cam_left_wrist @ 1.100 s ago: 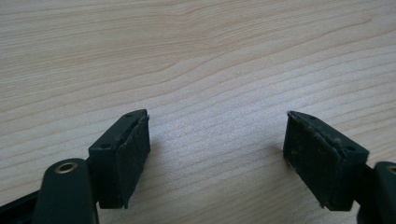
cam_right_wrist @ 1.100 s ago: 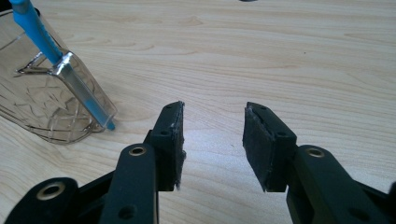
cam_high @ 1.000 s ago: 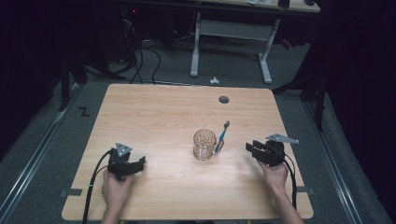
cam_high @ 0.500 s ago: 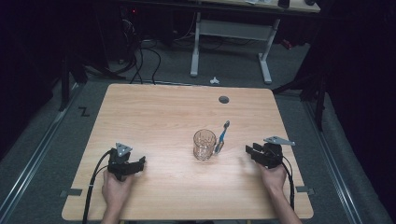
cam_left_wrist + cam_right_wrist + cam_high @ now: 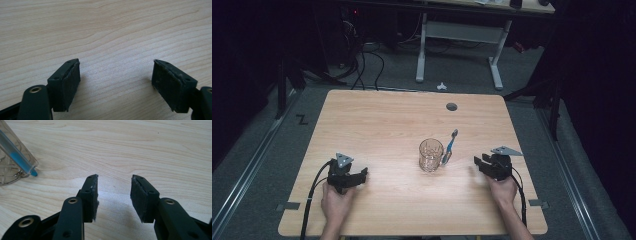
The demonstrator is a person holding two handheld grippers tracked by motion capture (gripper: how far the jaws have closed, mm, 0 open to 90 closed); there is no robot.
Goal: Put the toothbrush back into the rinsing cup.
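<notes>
We park both grippers low on the light wooden worktop point(image 5: 387, 130), clear of the work. The clear ribbed glass tumbler point(image 5: 431, 155) stands mid-worktop with the blue toothbrush point(image 5: 450, 146) leaning on its rim. Right gripper point(image 5: 481, 163), nearest the tumbler, faces it, jaws half-spread and empty, presumably ready to reach. Left gripper point(image 5: 361, 175): jaws wide, empty.

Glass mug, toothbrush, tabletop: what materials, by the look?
Glass mug: clear glass or hard plastic, see-through with a cut pattern; can't tell which.
Toothbrush: translucent blue plastic, likely; glossy handle leaning on the mug.
Tabletop: light wood or wood-look laminate, matte, with printed-looking grain.
</notes>
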